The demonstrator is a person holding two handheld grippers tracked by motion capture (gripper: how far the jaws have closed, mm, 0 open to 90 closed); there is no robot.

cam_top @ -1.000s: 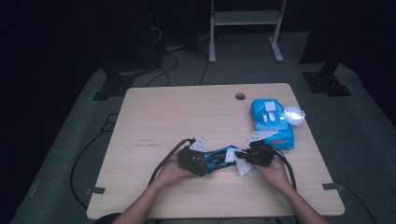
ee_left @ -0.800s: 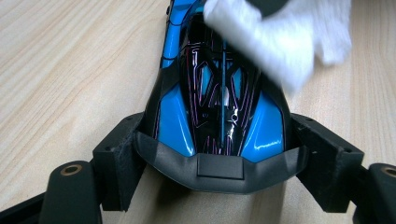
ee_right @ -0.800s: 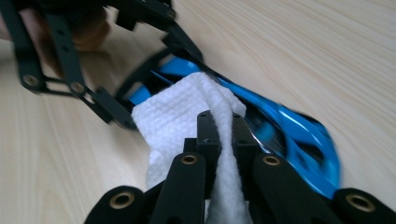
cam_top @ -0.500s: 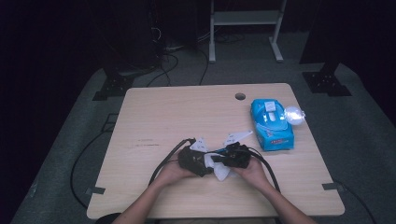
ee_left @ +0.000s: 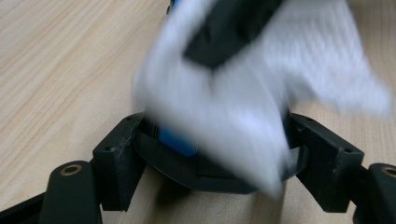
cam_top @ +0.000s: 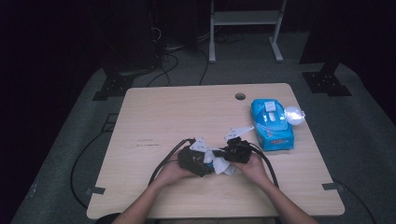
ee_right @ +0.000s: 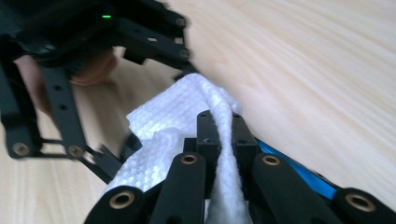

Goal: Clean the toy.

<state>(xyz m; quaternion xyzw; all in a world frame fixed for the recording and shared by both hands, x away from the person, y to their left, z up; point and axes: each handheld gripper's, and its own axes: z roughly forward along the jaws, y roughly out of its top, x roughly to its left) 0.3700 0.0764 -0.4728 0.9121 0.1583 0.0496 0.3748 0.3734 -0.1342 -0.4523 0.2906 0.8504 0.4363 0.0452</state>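
Observation:
My left gripper (cam_top: 201,160) sits near the table's front edge, its jaws closed on either side of a black and blue object (ee_left: 176,142). In the left gripper view a blurred white wipe (ee_left: 243,93) lies across that object. My right gripper (ee_right: 219,133) is shut on the wipe (ee_right: 177,116), which bunches up between its pads and hangs over the blue part (ee_right: 299,175). From above, the right gripper (cam_top: 229,156) meets the left one nose to nose, with the wipe (cam_top: 226,167) between them. What the object is I cannot tell.
A blue pack of wipes (cam_top: 272,123) lies at the table's right side, with a clear round thing (cam_top: 294,114) next to it. A cable hole (cam_top: 240,96) sits near the far edge. Cables (cam_top: 163,161) trail from both grippers over the light wooden table (cam_top: 163,116).
My right gripper has moved left with the wipe, up against the left gripper, and the wipe now covers the blue object. The left hand has stayed put.

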